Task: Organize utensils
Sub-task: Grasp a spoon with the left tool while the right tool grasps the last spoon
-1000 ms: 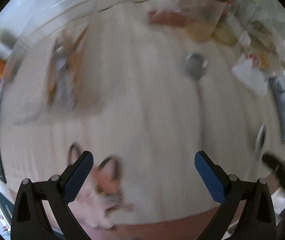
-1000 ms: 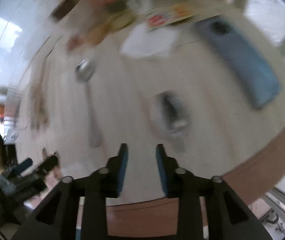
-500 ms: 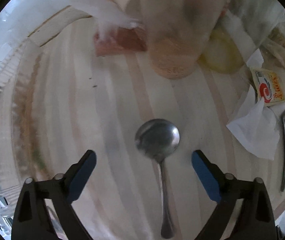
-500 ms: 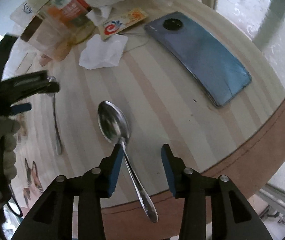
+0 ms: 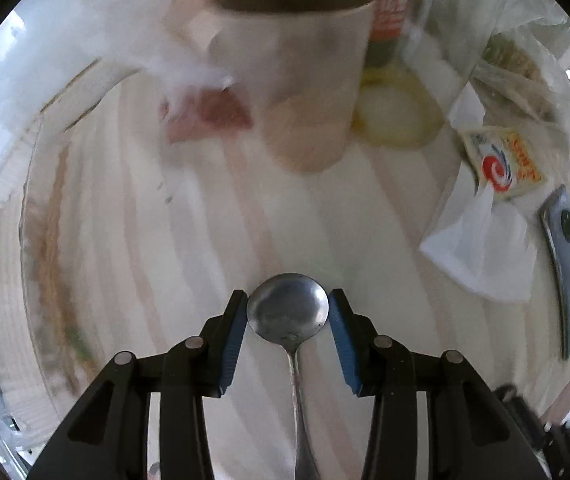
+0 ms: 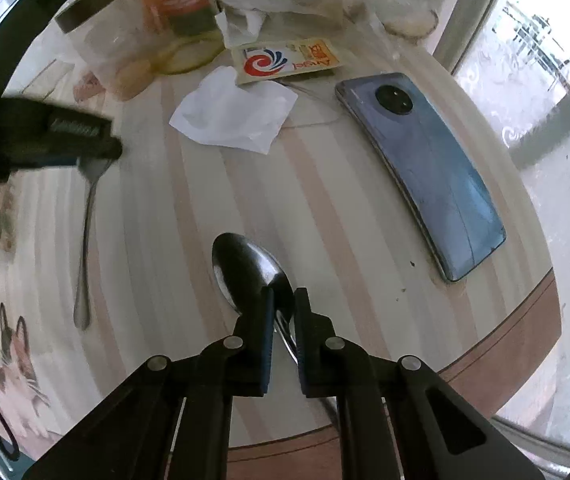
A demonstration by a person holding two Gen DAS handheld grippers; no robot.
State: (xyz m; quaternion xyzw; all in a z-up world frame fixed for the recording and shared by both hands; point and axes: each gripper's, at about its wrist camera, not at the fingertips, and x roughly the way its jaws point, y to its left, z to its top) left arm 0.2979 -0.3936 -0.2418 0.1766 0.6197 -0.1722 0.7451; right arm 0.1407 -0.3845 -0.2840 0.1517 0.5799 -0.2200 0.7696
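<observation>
- Left gripper [image 5: 288,320] pinches the round-bowled spoon [image 5: 287,316] by its bowl.
- Right gripper [image 6: 283,300] clamps the oval spoon [image 6: 245,268] at its neck (both on the striped table [image 6: 345,220]).

Right gripper [image 6: 283,295] has its jaws pinched in on the neck of a big spoon [image 6: 245,270] lying on the striped table [image 6: 345,240]. Over on the left the other gripper [image 6: 81,140] sits at the bowl of a second spoon [image 6: 85,236]. A blue phone [image 6: 429,168] lies face down to the right, with a crumpled tissue [image 6: 233,116] and a red-swirl packet [image 6: 285,60] behind.
</observation>
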